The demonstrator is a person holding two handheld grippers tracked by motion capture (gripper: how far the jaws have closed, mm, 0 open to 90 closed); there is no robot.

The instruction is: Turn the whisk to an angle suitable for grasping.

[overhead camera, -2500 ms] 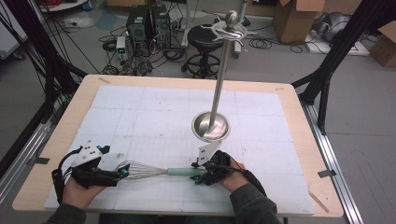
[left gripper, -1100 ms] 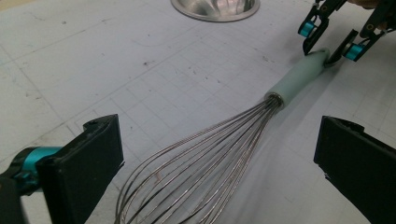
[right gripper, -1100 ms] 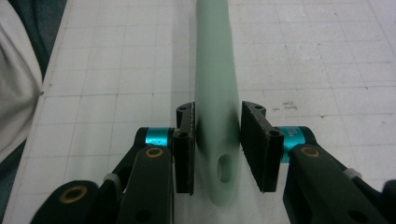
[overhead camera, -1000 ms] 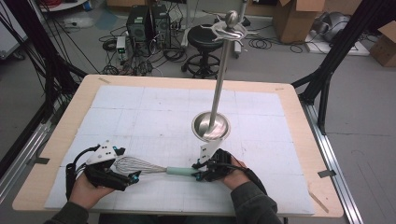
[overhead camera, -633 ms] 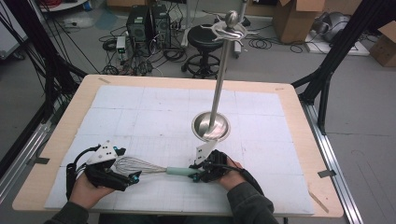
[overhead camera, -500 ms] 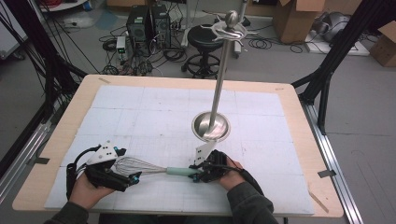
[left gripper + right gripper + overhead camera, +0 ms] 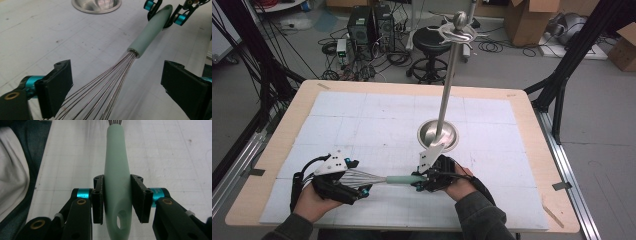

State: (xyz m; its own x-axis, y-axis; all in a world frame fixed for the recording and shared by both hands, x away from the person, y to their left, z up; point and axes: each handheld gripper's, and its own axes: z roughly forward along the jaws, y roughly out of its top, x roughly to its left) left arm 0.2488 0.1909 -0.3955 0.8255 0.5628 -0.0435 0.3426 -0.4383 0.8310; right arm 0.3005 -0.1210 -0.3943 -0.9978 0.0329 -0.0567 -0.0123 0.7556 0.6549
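Currently right gripper (image 7: 117, 202) clamps the whisk (image 7: 382, 179) handle; left gripper (image 7: 117, 92) jaws, just closing in, straddle the wires without contact. Right gripper view reveals the handle's hanging hole.

Whisk (image 7: 117, 75) wire ends cut off, bottom edge.

The pale-green-handled steel wire whisk (image 7: 388, 179) has silvery wires. Black claws bear turquoise fittings. The wood-edged bench (image 7: 532, 130) carries a white gridded mat; the metal stand's round base (image 7: 438, 134) gleams silver.
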